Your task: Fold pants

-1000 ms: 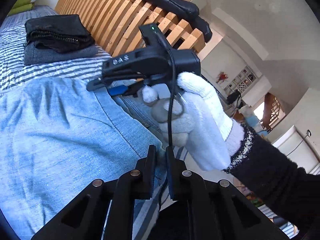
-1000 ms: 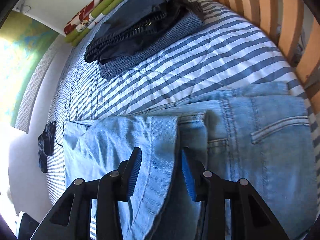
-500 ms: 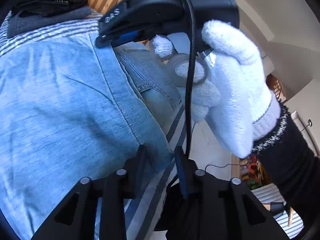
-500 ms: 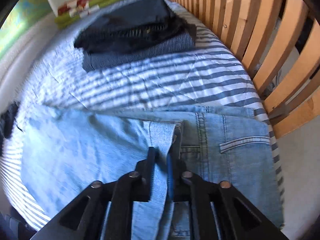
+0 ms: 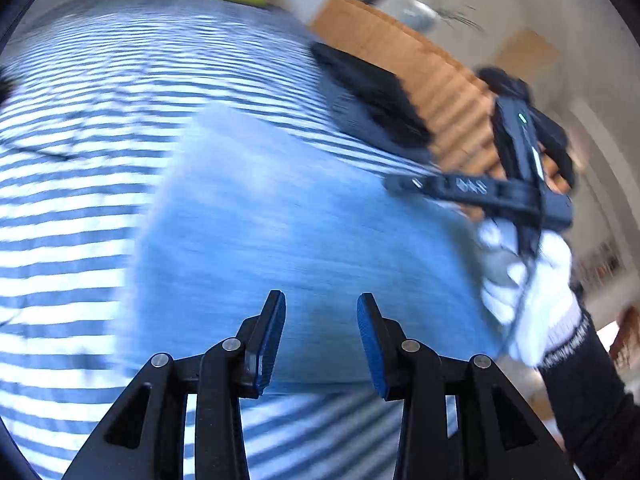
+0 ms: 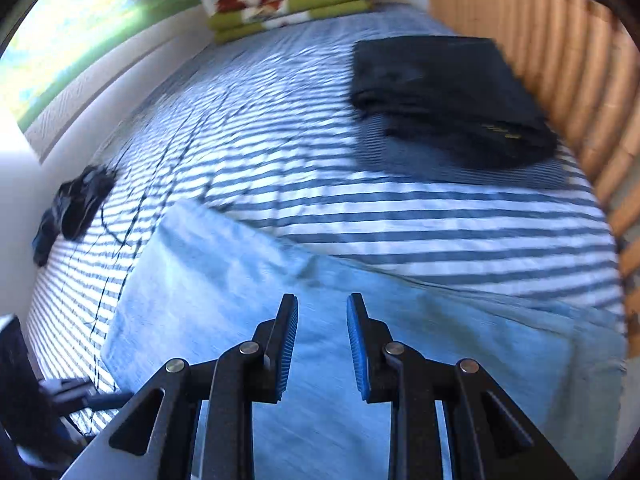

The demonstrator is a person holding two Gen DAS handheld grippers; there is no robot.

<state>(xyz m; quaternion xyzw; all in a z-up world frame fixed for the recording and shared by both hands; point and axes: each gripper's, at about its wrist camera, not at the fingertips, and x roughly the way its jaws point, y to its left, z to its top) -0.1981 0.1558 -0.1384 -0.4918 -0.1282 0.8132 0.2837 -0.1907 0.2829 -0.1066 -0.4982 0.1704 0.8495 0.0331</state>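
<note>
Light blue jeans lie folded flat on the striped bed, also seen as a pale blue slab in the right wrist view. My left gripper hangs open just above the jeans' near edge, nothing between its blue pads. My right gripper is open too, raised over the folded jeans. In the left wrist view the right gripper's body shows at the right, held by a white-gloved hand. That view is blurred by motion.
A stack of dark folded clothes lies further up the striped bedcover, beside the wooden slatted rail. Folded green and red blankets sit at the head. A dark small item with a cable lies by the left wall.
Both grippers were shut on the jeans' edge half a second ago and have let go. Both now stand open and have lifted back, with the jeans lying folded.
</note>
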